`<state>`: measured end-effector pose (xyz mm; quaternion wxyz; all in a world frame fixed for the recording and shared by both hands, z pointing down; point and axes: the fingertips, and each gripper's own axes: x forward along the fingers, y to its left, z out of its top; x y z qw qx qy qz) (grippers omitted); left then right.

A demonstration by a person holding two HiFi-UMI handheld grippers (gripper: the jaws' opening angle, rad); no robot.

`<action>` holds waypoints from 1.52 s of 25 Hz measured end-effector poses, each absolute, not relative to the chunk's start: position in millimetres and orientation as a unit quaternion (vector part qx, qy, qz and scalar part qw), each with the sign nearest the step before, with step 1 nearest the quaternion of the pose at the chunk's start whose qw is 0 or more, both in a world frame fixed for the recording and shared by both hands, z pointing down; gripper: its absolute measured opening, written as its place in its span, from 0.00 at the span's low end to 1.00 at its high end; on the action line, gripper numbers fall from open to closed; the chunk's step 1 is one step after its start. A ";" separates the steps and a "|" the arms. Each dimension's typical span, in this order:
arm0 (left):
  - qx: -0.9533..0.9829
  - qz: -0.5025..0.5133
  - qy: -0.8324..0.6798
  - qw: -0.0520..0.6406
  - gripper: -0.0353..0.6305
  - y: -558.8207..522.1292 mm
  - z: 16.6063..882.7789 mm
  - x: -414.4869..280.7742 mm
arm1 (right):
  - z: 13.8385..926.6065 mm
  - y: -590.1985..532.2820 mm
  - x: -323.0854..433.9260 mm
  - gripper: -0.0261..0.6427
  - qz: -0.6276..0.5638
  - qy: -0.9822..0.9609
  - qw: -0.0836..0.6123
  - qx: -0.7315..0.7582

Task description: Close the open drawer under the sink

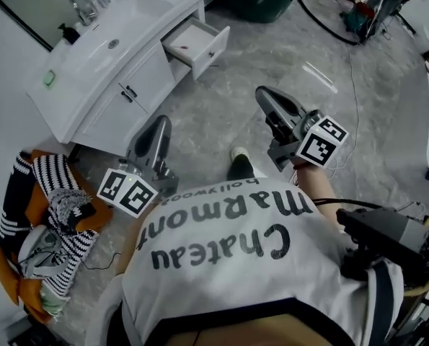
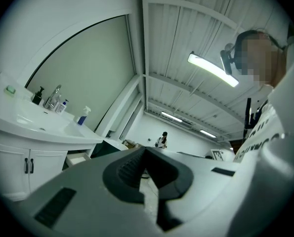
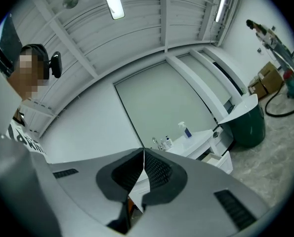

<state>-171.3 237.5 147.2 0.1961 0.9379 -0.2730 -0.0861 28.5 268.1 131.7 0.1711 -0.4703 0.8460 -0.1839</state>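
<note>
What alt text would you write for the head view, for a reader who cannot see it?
An open drawer juts from a white sink cabinet at upper left. A person in a white T-shirt stands short of it on grey floor, holding the left gripper and right gripper, both shut and empty.

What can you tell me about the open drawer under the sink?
The drawer is a white, glossy-looking box with a flat front panel, pulled well out from the vanity beside the double doors. Its pale interior shows one small reddish item, too small to identify. Nothing touches it; the left gripper and right gripper are well short of it.
</note>
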 end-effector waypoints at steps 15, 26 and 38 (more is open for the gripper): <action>0.912 -0.109 -0.344 0.194 0.07 111.7 137.3 -80.6 | 123.6 105.4 121.8 0.06 -0.189 0.879 0.151 -0.412; 0.878 -0.108 -0.421 0.200 0.07 45.5 163.0 -49.1 | 156.7 24.8 157.0 0.06 -0.221 0.893 0.136 -0.368; 0.875 -0.079 -0.418 0.233 0.07 -1.1 231.2 -33.1 | 241.3 -24.8 141.8 0.06 -0.275 0.897 0.104 -0.330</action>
